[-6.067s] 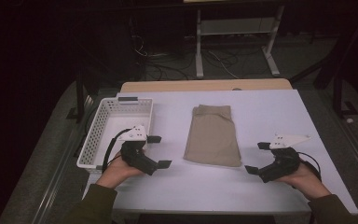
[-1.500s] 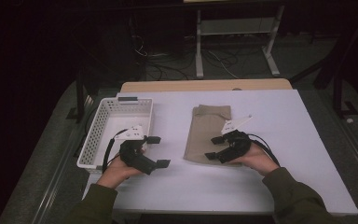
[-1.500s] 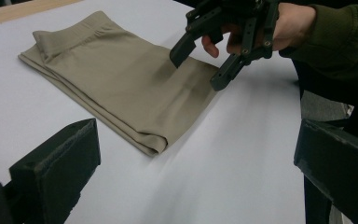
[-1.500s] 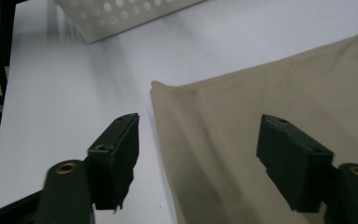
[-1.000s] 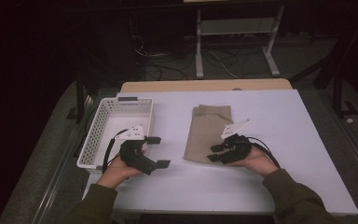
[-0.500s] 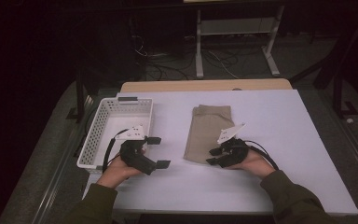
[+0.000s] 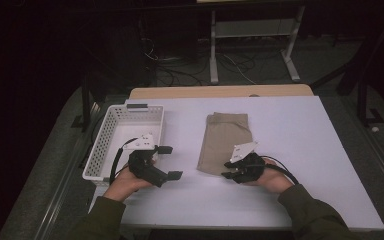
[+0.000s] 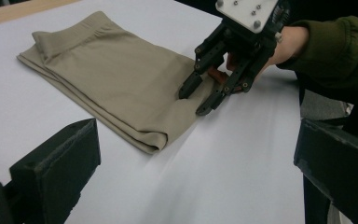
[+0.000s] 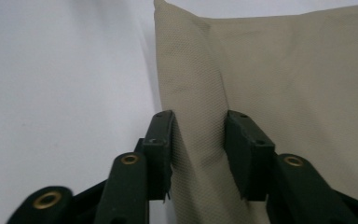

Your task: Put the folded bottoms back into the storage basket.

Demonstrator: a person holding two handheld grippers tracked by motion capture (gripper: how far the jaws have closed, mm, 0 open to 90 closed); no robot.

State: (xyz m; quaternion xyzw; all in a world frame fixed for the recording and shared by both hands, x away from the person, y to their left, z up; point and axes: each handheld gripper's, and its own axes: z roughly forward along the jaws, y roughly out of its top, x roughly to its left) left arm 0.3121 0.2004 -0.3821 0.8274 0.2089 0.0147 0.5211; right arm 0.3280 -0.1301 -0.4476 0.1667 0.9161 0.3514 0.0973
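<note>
A folded beige cloth [image 7: 225, 142] lies flat in the middle of the white table [image 7: 305, 150]. My right gripper [image 7: 228, 170] is at the cloth's near edge, by its right corner. Its jaws have just been closing with the cloth [image 9: 284, 70] between them. A raised ridge of fabric now fills the gap and touches both pads [image 9: 164, 135]. The left gripper view shows the right gripper [image 8: 193, 101] with its tips down on the cloth [image 8: 107, 79]. My left gripper [image 7: 170, 162] rests open on the table left of the cloth, holding nothing.
A white mesh basket [image 7: 100, 150] stands at the table's left edge, just behind my left hand. A wooden strip [image 7: 220, 92] runs along the table's far edge. Beyond it are dark floor, cables and a metal stand [image 7: 250, 35].
My right gripper came in from the right side of the table to the cloth's near edge. Over the last second it slid slightly nearer the person, with its jaws narrowing on the fabric. The left gripper stayed put.
</note>
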